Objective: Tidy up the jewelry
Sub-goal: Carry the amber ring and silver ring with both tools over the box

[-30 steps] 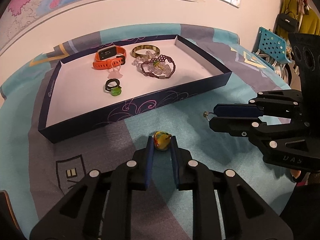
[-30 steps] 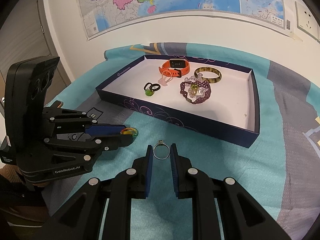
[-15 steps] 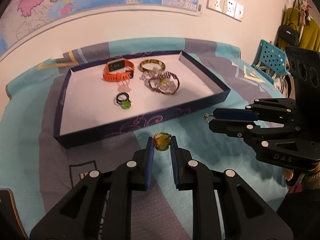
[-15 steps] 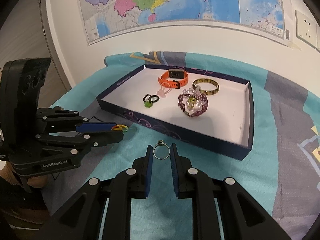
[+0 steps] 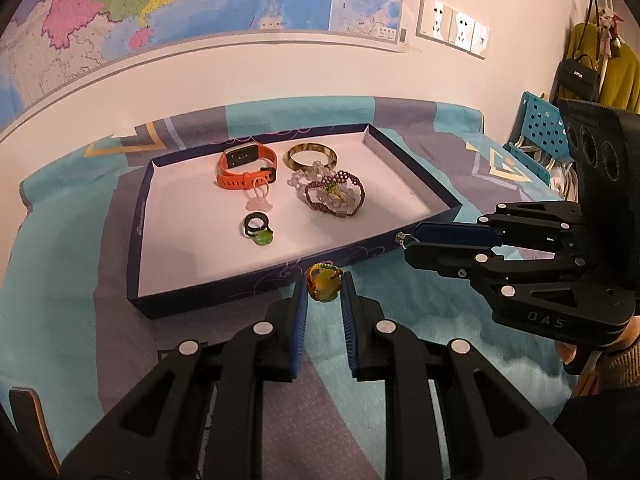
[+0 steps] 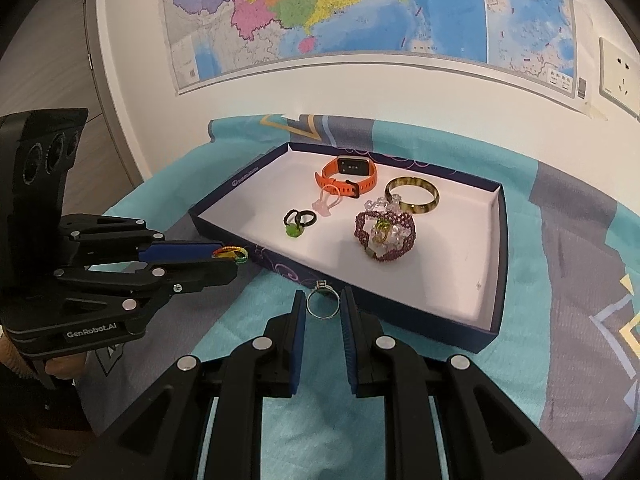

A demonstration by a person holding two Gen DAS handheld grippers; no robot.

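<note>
My left gripper (image 5: 324, 286) is shut on a yellow-green ring with a multicoloured band (image 5: 323, 285), lifted just in front of the near wall of the dark blue tray (image 5: 224, 296). From the right wrist view that ring (image 6: 230, 254) sticks out of the left gripper's tips. My right gripper (image 6: 323, 305) is shut on a thin silver ring (image 6: 322, 304), also just short of the tray wall (image 6: 420, 324); its stone (image 5: 401, 237) shows at the right gripper's tip. In the tray lie an orange watch (image 5: 244, 166), a brown bangle (image 5: 312, 155), purple bead bracelets (image 5: 334, 198) and a black ring with a green stone (image 5: 258, 228).
A teal and grey patterned cloth (image 5: 60, 320) covers the table. A map and wall sockets (image 5: 452, 28) are on the wall behind. A blue perforated crate (image 5: 540, 124) and a hanging bag stand at the far right. A person's hand (image 6: 60, 368) grips the left gripper's handle.
The left gripper has risen with its ring and tilted, so the tray sits lower and farther in its view. The right gripper has stayed nearly still, holding the silver ring.
</note>
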